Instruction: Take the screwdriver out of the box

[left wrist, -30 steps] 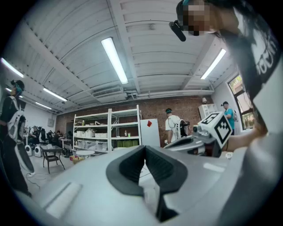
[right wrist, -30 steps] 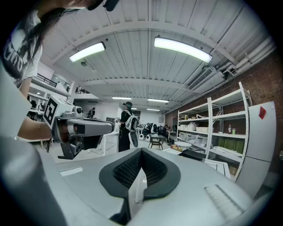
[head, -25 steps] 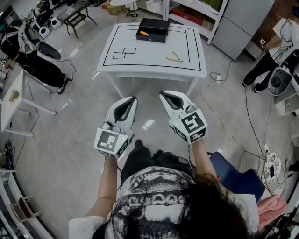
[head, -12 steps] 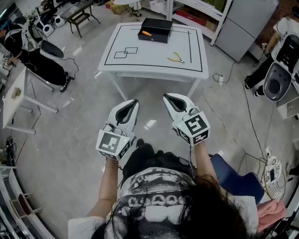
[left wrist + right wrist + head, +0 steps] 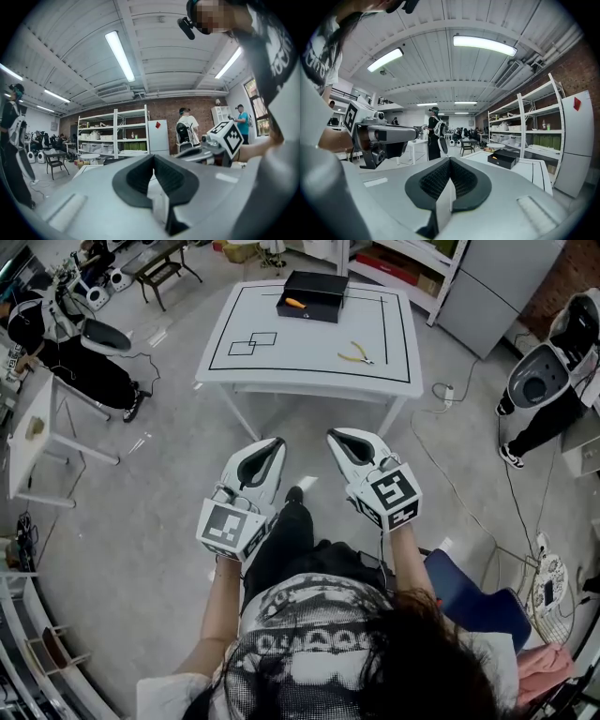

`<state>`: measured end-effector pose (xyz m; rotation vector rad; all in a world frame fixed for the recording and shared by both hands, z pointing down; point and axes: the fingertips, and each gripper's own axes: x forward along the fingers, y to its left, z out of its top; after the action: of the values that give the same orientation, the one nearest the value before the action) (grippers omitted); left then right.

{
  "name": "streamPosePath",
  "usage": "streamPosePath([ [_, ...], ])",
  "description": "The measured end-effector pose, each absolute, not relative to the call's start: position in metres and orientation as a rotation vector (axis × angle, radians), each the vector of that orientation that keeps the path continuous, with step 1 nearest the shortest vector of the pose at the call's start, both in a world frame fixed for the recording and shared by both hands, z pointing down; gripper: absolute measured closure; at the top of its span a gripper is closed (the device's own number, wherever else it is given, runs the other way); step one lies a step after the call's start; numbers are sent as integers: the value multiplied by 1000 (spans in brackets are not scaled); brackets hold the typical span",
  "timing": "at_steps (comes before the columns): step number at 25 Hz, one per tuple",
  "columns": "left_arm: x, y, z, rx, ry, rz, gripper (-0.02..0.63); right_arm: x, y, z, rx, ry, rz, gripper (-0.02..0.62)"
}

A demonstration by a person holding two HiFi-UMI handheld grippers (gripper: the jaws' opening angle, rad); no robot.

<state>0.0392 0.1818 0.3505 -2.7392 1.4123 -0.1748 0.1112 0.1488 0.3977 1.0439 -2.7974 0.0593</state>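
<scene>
An open black box (image 5: pixel 314 294) stands at the far edge of a white table (image 5: pixel 309 367), and an orange-handled screwdriver (image 5: pixel 294 304) lies inside it. Both grippers hang over the grey floor, well short of the table. My left gripper (image 5: pixel 277 442) is shut and empty, its jaw tips meeting (image 5: pixel 153 157). Beside it, my right gripper (image 5: pixel 330 434) is also shut on nothing (image 5: pixel 450 158). In the right gripper view the box (image 5: pixel 506 159) sits ahead to the right, on the table (image 5: pixel 534 169).
Yellow pliers (image 5: pixel 355 356) lie on the table's right part, with black square outlines (image 5: pixel 251 343) at its left. A seated person (image 5: pixel 66 348) and a small white table (image 5: pixel 37 427) are at left. Another person (image 5: pixel 544 381) stands at right. A blue chair (image 5: pixel 478 601) is behind me.
Both grippers have sunk a little in the head view, still side by side and shut. The person at the right edge has shifted position.
</scene>
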Motion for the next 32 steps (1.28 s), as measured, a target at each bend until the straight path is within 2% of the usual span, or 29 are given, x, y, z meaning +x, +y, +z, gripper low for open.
streamPosePath([
  [14,20,84,364,-2785,1354,-168,606,90,58,410,1067,-2758,103,598],
  [32,-90,-90,367,-2871,1291,-168,606,-5,-104,415,1173,-2677,205,598],
])
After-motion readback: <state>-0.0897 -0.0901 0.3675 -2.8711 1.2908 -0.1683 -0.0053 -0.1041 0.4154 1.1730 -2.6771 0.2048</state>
